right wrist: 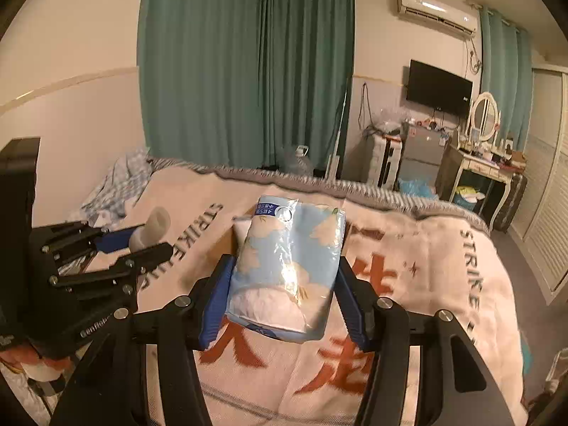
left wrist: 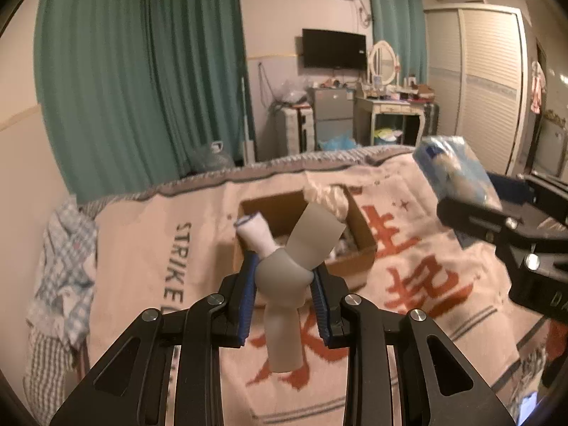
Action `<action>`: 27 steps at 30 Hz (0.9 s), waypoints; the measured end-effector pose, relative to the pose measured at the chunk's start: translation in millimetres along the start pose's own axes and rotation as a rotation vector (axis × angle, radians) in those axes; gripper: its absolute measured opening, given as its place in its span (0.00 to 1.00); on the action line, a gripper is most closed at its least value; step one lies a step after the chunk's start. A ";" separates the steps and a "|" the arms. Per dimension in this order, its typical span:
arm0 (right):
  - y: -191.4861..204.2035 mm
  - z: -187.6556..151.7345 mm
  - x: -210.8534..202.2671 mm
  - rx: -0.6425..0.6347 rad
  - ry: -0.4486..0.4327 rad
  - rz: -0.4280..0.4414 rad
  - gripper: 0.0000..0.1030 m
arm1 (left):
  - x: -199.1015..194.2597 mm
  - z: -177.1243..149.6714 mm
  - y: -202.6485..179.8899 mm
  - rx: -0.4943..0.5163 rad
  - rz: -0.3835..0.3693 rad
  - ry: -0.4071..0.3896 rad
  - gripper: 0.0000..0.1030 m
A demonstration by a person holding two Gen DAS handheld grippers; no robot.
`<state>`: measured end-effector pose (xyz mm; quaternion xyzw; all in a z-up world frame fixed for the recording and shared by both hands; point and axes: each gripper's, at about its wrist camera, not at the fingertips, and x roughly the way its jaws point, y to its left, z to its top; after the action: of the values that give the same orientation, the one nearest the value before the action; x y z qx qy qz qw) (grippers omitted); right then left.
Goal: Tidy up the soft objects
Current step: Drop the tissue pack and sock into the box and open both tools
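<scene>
My left gripper is shut on a knotted pair of grey and white socks, held above the bed in front of an open cardboard box. A cream knitted piece hangs over the box's far rim. My right gripper is shut on a light blue plastic pack of tissues and holds it above the blanket. That pack shows at the right of the left wrist view. The left gripper with the socks shows at the left of the right wrist view. The box is mostly hidden behind the pack there.
A pink blanket with red characters covers the bed. A plaid cloth lies at the bed's left edge by the wall. Green curtains, a dresser, and a white wardrobe stand beyond the bed.
</scene>
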<state>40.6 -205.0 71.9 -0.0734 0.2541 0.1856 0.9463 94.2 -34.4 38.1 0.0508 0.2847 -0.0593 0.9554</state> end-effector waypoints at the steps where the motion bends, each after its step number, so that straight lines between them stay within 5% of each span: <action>1: -3.5 5.7 3.3 0.002 -0.006 -0.001 0.54 | 4.0 3.6 -0.3 0.000 -0.002 -0.003 0.27; 14: -43.5 52.9 144.2 0.023 0.054 0.024 0.54 | 133.6 36.6 24.7 -0.005 -0.019 0.057 0.27; 24: -61.4 45.6 276.3 0.021 0.157 0.066 0.55 | 232.5 31.5 28.4 0.019 -0.045 0.144 0.28; 27: -64.5 45.8 290.1 0.035 0.142 0.058 0.63 | 240.1 31.2 25.6 0.030 -0.039 0.132 0.32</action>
<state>319.0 -162.6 -33.3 -0.0626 0.3257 0.2030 0.9213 314.1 -33.4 -66.3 0.0631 0.3474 -0.0787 0.9323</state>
